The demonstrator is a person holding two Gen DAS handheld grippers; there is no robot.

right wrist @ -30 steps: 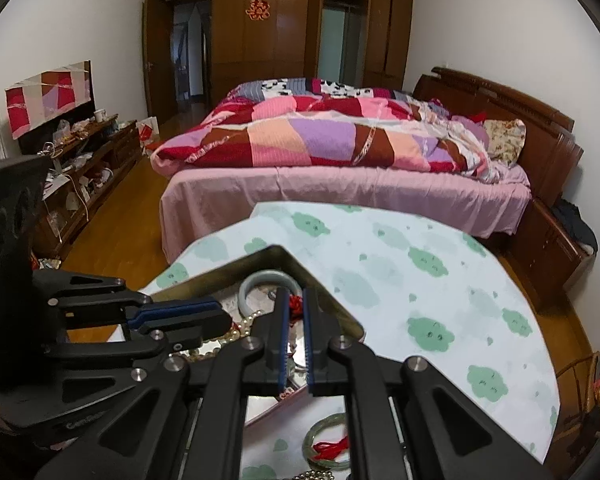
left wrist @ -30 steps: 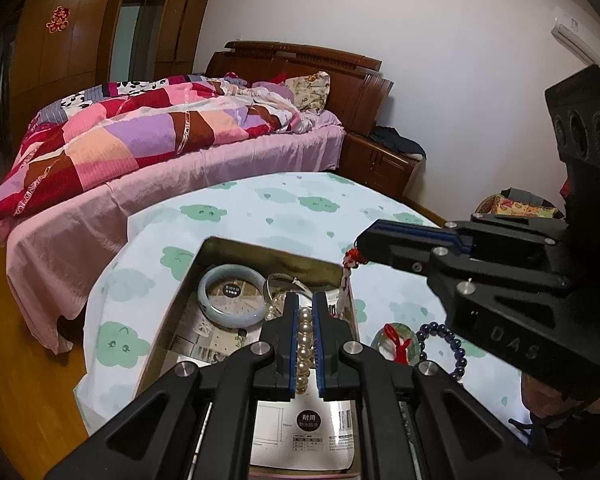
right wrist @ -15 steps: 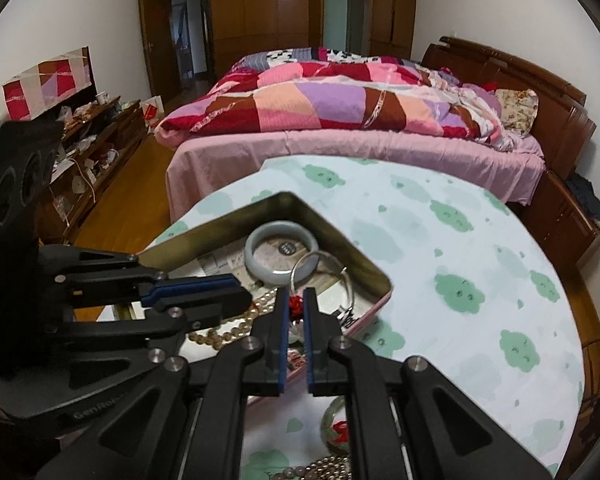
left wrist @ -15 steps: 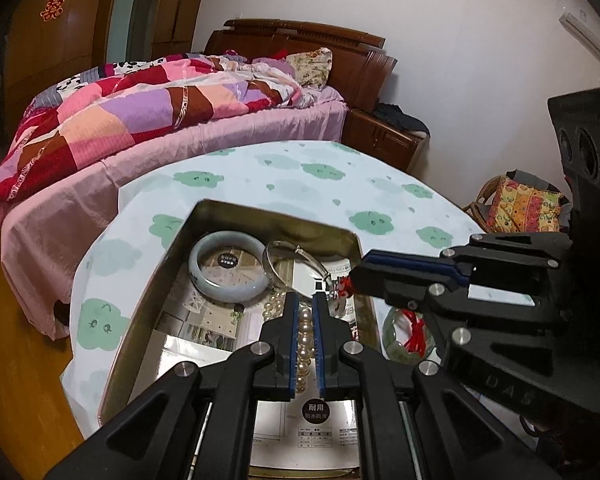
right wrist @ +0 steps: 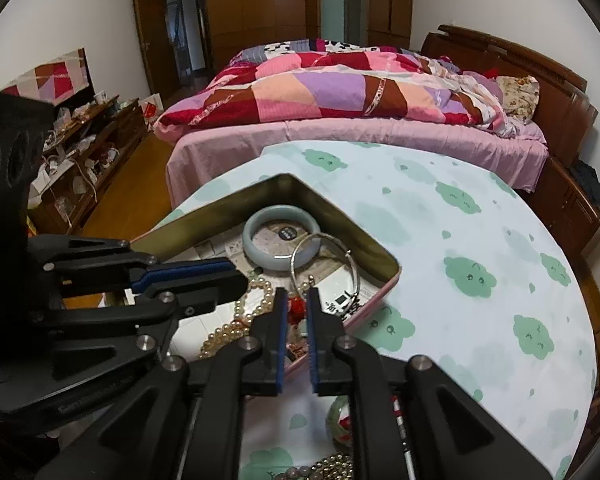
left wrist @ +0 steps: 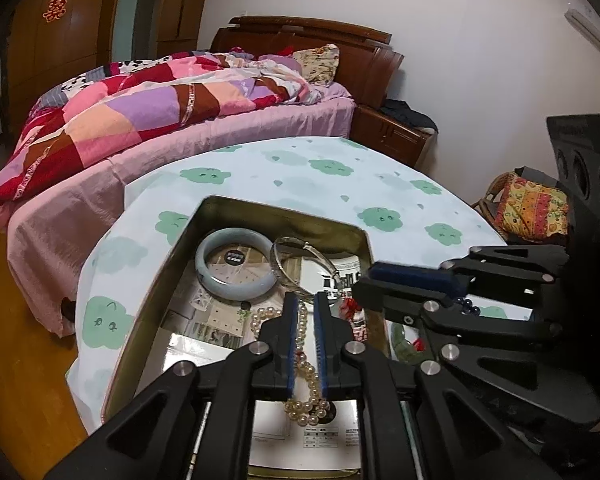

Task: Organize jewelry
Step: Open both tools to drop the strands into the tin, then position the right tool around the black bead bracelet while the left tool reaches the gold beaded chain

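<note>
An open tin box [left wrist: 284, 210] [right wrist: 340, 216] on the cloud-print table holds a pale jade bangle [left wrist: 204, 268] [right wrist: 252, 236] and a silver bangle [left wrist: 278, 268] [right wrist: 354, 268]. A pearl necklace [left wrist: 312, 372] [right wrist: 220, 334] lies on the box floor, running between the pads of my left gripper [left wrist: 306, 300] [right wrist: 232, 276]. Its jaws are opening and the pads stand clear of the pearls. My right gripper [right wrist: 297, 296] [left wrist: 370, 288] is low at the box's near-right wall. Its jaws are opening too, with a small red charm [right wrist: 296, 308] [left wrist: 350, 308] loose between them.
Outside the box on the table [right wrist: 460, 240] lie a green bangle with red thread [right wrist: 336, 420] [left wrist: 404, 344], a dark bead bracelet [left wrist: 466, 308] and a string of golden beads [right wrist: 336, 464]. A bed [right wrist: 340, 92] stands just beyond the table's far edge.
Both grippers, shut on the pearls and the red charm before, now have their jaws parted. The right one has sunk toward the box, and the pearls now rest on its floor.
</note>
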